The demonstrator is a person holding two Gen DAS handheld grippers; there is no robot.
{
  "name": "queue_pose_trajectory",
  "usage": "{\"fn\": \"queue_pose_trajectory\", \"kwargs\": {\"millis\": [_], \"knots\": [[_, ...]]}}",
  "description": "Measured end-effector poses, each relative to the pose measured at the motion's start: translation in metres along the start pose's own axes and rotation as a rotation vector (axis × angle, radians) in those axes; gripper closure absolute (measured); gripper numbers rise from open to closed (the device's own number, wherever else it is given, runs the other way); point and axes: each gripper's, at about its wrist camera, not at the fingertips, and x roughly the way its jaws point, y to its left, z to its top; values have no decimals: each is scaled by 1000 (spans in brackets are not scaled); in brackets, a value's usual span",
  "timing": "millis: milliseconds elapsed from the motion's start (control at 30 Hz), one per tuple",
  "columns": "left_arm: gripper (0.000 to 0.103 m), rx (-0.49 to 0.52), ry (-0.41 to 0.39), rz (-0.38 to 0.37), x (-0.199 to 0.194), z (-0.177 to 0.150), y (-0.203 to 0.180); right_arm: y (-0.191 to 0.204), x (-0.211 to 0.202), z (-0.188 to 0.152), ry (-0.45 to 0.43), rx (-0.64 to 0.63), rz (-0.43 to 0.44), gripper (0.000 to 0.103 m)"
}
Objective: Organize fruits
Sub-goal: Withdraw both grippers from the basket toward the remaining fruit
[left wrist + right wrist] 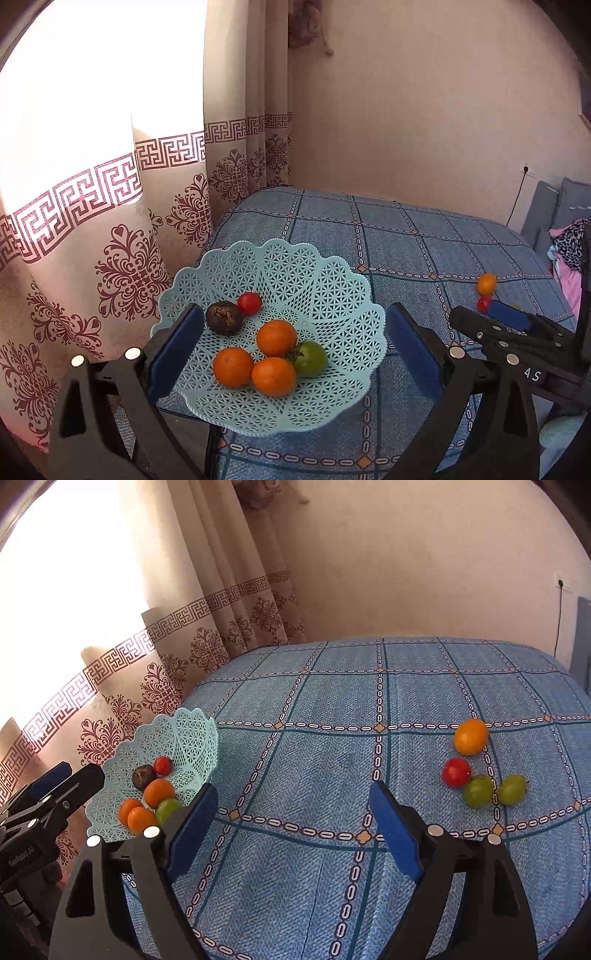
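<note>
Fruits (470, 736) loose on blue cloth (332, 757), oval orange one tilted, both tools (291, 823) released, empty.

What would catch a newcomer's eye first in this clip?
The pale turquoise lattice plastic basket at the table's curtain-side edge, holding three oranges, a green tomato, a red one and a dark wrinkled fruit. Then four loose fruits clustered on the blue checked tablecloth. Both grippers hang open, empty.
</note>
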Motion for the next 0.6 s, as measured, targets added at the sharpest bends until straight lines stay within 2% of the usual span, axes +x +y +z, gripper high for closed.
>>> {"fn": "queue_pose_trajectory", "kwargs": {"millis": [600], "knots": [[3,101,21,-76,10,-2,-61,-71,-21,-17,11,54,-98,19]]}}
